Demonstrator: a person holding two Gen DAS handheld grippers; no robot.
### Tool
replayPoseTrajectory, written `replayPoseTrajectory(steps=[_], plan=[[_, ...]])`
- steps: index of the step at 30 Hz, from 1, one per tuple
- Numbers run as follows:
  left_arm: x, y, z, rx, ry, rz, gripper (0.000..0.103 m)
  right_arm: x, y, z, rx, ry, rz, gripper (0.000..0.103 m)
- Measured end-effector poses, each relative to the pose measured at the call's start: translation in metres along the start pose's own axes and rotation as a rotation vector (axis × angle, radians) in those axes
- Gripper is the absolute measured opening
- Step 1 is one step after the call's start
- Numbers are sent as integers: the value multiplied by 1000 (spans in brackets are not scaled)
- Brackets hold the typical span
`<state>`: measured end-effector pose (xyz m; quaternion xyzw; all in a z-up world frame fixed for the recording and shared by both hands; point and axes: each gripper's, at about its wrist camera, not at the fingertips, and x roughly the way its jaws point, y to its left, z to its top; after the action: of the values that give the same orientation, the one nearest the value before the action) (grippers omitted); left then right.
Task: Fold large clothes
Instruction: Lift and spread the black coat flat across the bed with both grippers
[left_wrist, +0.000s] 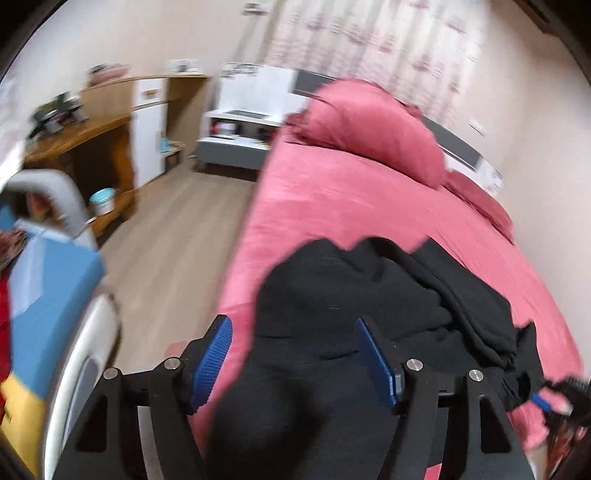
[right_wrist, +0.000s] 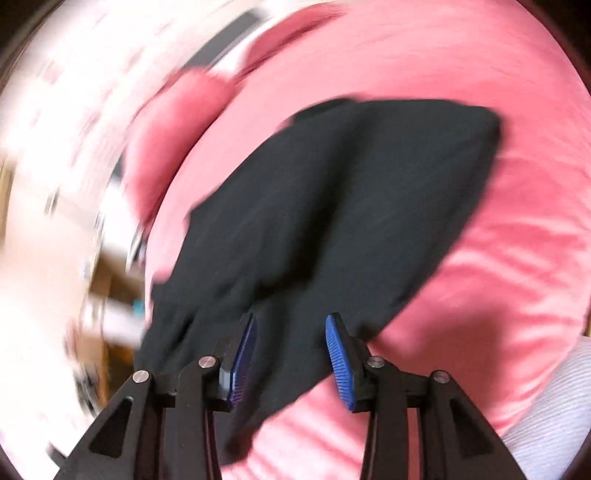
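A black garment (left_wrist: 369, 295) lies bunched on the pink bed sheet (left_wrist: 351, 199), folded over itself with thick creases on its right side. My left gripper (left_wrist: 291, 325) hovers over its near edge, open, its blue pads (left_wrist: 212, 362) wide apart and pressing on nothing. In the right wrist view the same garment (right_wrist: 351, 184) spreads across the sheet (right_wrist: 498, 258) as a broad dark shape. My right gripper (right_wrist: 293, 319) is open just above the cloth's near edge. The fabric shows between its pads (right_wrist: 338, 354), which stand clear of it. This view is heavily blurred.
A pink pillow (left_wrist: 369, 125) sits at the head of the bed. Left of the bed are wood floor (left_wrist: 177, 229), a white nightstand (left_wrist: 236, 136), a white cabinet (left_wrist: 151, 136) and a wooden desk (left_wrist: 85, 136). A blue object (left_wrist: 48, 280) fills the left edge.
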<state>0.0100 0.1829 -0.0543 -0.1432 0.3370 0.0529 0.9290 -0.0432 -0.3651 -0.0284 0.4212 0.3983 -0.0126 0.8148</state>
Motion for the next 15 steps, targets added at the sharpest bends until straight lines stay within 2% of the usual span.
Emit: replayPoseTrajectory(steps=[2,4,6,8,9,10,12,13,15], plan=[[25,-21,-2,81,21,-25,71,-9,-29,26,134,-24,2,42],[55,-42,-11,193,51,14,71,-9,-46,42,196,-18,13,42],[88,-60,-25,310,95,83,72,-6,-63,61,243,0,19,43],[112,-66,-35,370,135,116,72,4,-76,73,283,20,1,46],[117,-61,-40,383,148,112,76,13,-77,75,310,32,3,46],[120,-59,-43,380,153,109,84,26,-77,76,334,43,32,46],[123,-46,-45,323,149,52,84,33,-80,85,335,69,114,19],[124,-41,-45,295,149,22,84,38,-73,89,323,73,122,5],[124,-37,-45,276,154,-7,85,21,-71,102,276,23,172,2]])
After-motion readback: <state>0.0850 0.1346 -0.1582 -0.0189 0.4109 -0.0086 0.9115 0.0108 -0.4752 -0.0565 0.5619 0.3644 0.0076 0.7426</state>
